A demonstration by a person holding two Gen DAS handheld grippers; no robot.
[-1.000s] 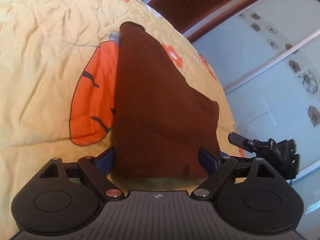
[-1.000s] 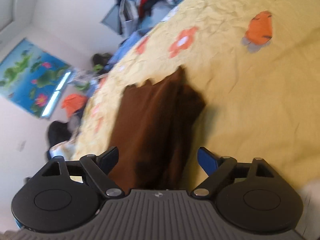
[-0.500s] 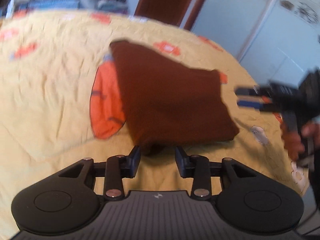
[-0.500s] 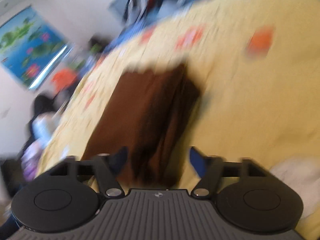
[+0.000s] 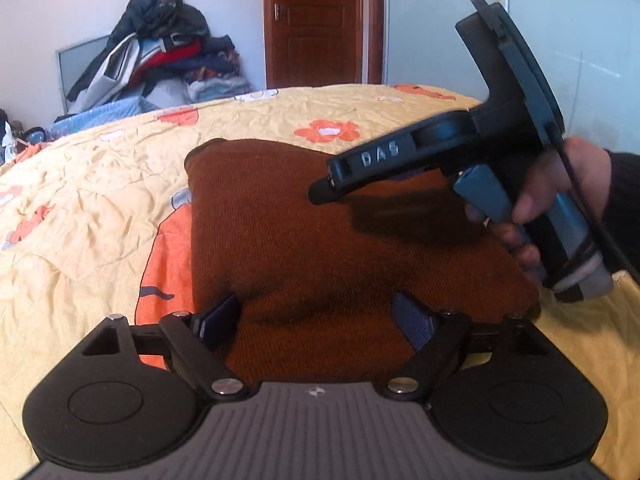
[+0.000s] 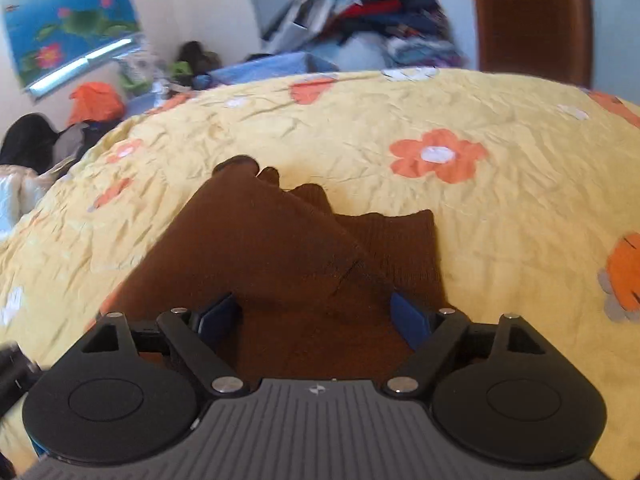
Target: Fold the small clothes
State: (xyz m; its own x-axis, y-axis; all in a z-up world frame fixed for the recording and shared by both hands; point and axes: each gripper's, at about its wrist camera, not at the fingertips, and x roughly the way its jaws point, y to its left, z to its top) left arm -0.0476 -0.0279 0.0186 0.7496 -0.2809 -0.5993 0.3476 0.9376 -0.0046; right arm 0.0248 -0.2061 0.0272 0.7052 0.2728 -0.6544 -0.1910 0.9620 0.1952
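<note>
A brown knitted garment (image 5: 320,236) lies folded on the yellow flowered bedspread (image 5: 100,200). My left gripper (image 5: 316,318) is open, low over the garment's near edge, with cloth between its blue pads but not pinched. The right gripper shows in the left wrist view (image 5: 324,188), hand-held, hovering over the garment's far right part. In the right wrist view the right gripper (image 6: 316,316) is open above the garment (image 6: 280,248), whose folded layers overlap and end in cuffs at the far side.
A pile of clothes (image 5: 160,52) is stacked against the far wall beyond the bed. A wooden door (image 5: 316,20) and a pale wardrobe (image 5: 440,20) stand behind. More clutter and a poster (image 6: 64,12) lie off the bed's left side.
My left gripper, narrowed half a second ago at the garment's edge, has opened wide. The garment now lies flat. The right gripper has moved in over the garment.
</note>
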